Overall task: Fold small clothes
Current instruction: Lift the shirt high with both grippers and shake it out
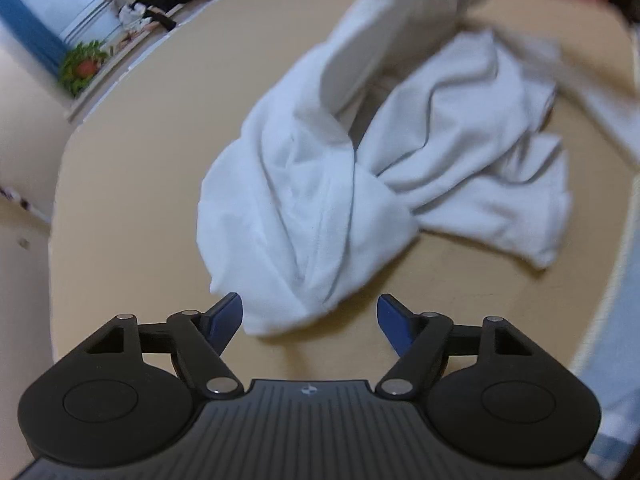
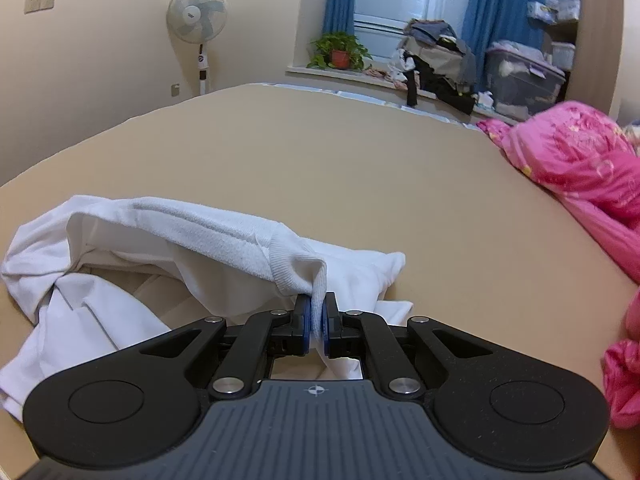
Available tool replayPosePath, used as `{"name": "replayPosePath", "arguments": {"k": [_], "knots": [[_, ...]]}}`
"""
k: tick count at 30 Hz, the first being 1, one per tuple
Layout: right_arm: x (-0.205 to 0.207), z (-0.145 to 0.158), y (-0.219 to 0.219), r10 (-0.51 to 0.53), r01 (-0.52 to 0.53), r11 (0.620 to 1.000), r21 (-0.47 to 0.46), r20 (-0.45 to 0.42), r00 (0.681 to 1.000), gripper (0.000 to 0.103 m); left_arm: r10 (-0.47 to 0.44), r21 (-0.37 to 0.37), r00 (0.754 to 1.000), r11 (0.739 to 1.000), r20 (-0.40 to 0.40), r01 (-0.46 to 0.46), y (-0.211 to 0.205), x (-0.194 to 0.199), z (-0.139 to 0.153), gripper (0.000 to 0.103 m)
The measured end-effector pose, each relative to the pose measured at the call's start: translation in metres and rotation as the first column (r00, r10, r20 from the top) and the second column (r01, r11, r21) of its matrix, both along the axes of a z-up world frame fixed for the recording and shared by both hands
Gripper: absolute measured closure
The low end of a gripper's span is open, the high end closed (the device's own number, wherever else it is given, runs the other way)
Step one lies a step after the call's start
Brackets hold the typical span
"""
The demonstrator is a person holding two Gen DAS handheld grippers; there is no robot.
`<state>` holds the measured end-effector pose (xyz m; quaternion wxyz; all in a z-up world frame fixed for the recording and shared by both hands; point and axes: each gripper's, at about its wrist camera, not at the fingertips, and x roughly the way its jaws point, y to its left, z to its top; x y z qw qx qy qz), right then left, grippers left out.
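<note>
While the right gripper (image 2: 316, 320) pinches a ribbed cuff or hem of the white garment (image 1: 320, 184) between its closed pads and holds that edge lifted off the tan bed surface (image 1: 132, 168), the left gripper (image 1: 310, 316) hangs with its jaws wide and nothing between them. From the left wrist view, the crumpled white garment lies straight ahead and just beyond the blue fingertips (image 1: 228, 316), its nearest bunched fold reaching almost between them; the cloth's long axis runs away from that gripper and rightward, toward the raised end. The left hand is thus the nearer one to the free, bunched end, and it points steeply down at the cloth. The right gripper points more shallowly across the bed, towards a pink quilt (image 2: 580, 160) at the far right, well apart from the garment. The next move likely calls for the left gripper to close on that near fold so the piece can be spread flat.
</note>
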<state>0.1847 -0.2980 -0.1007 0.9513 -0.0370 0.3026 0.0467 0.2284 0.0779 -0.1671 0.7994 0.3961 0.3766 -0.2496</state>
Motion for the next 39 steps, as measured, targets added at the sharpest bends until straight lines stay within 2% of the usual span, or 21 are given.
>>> {"name": "replayPosePath", "arguments": {"k": [2, 3, 5, 7, 9, 13, 17, 22, 24, 28, 30, 32, 34, 36, 37, 39], "knots": [[-0.002, 0.002, 0.000, -0.010, 0.010, 1.000, 0.016, -0.008, 1.000, 0.098, 0.056, 0.028, 0.998, 0.998, 0.013, -0.056, -0.009, 0.018, -0.009, 0.058], [-0.003, 0.002, 0.000, -0.009, 0.009, 1.000, 0.011, -0.010, 1.000, 0.098, 0.107, 0.019, 0.994, 0.994, -0.004, -0.107, -0.011, 0.029, -0.010, 0.085], [-0.007, 0.004, 0.001, -0.015, 0.015, 1.000, -0.002, -0.005, 1.000, 0.098, 0.195, -0.057, 0.981, 0.979, -0.002, -0.195, -0.007, 0.040, 0.000, 0.086], [-0.012, 0.007, -0.001, -0.025, 0.025, 1.000, 0.005, 0.004, 1.000, 0.098, 0.209, -0.105, 0.976, 0.974, 0.063, -0.202, -0.002, 0.034, 0.017, 0.087], [-0.016, 0.012, -0.004, -0.060, 0.060, 0.998, 0.014, 0.026, 0.998, 0.100, 0.242, -0.138, 0.960, 0.965, 0.142, -0.223, 0.007, 0.023, 0.040, 0.087], [-0.033, 0.036, -0.011, -0.118, 0.113, 0.992, 0.049, 0.100, 0.988, 0.101, 0.352, -0.264, 0.900, 0.921, 0.256, -0.286, 0.026, 0.004, 0.102, 0.088], [-0.063, 0.088, -0.010, -0.131, 0.119, 0.991, 0.061, 0.249, 0.960, 0.101, 0.426, -0.382, 0.828, 0.879, 0.365, -0.284, 0.025, -0.021, 0.170, 0.088], [-0.124, 0.175, -0.012, -0.169, 0.137, 0.985, 0.101, 0.471, 0.866, 0.101, 0.485, -0.498, 0.723, 0.838, 0.492, -0.223, -0.002, -0.067, 0.257, 0.089], [-0.153, 0.212, -0.014, -0.181, 0.141, 0.983, 0.114, 0.558, 0.810, 0.102, 0.500, -0.540, 0.674, 0.824, 0.544, -0.175, -0.015, -0.099, 0.299, 0.089], [-0.220, 0.287, -0.018, -0.167, 0.135, 0.986, 0.102, 0.720, 0.674, 0.102, 0.532, -0.603, 0.570, 0.794, 0.626, -0.078, -0.021, -0.153, 0.381, 0.089], [-0.248, 0.317, -0.023, -0.151, 0.116, 0.988, 0.101, 0.765, 0.627, 0.102, 0.544, -0.616, 0.520, 0.786, 0.658, -0.043, -0.023, -0.177, 0.411, 0.089], [-0.271, 0.341, -0.027, -0.127, 0.097, 0.992, 0.085, 0.785, 0.606, 0.102, 0.551, -0.617, 0.473, 0.787, 0.687, -0.020, -0.025, -0.201, 0.435, 0.089], [-0.294, 0.361, -0.031, -0.103, 0.086, 0.994, 0.065, 0.798, 0.593, 0.102, 0.555, -0.618, 0.438, 0.787, 0.707, 0.000, -0.027, -0.226, 0.454, 0.089], [-0.320, 0.372, -0.033, -0.075, 0.071, 0.997, 0.042, 0.811, 0.580, 0.102, 0.561, -0.624, 0.424, 0.781, 0.710, 0.011, -0.024, -0.253, 0.464, 0.089], [-0.332, 0.372, -0.032, -0.059, 0.071, 0.997, 0.022, 0.814, 0.578, 0.102, 0.562, -0.626, 0.429, 0.780, 0.707, 0.009, -0.022, -0.265, 0.465, 0.089], [-0.359, 0.365, -0.028, -0.019, 0.056, 0.998, -0.017, 0.812, 0.583, 0.102, 0.563, -0.633, 0.460, 0.774, 0.687, -0.003, -0.012, -0.293, 0.458, 0.089]]}}
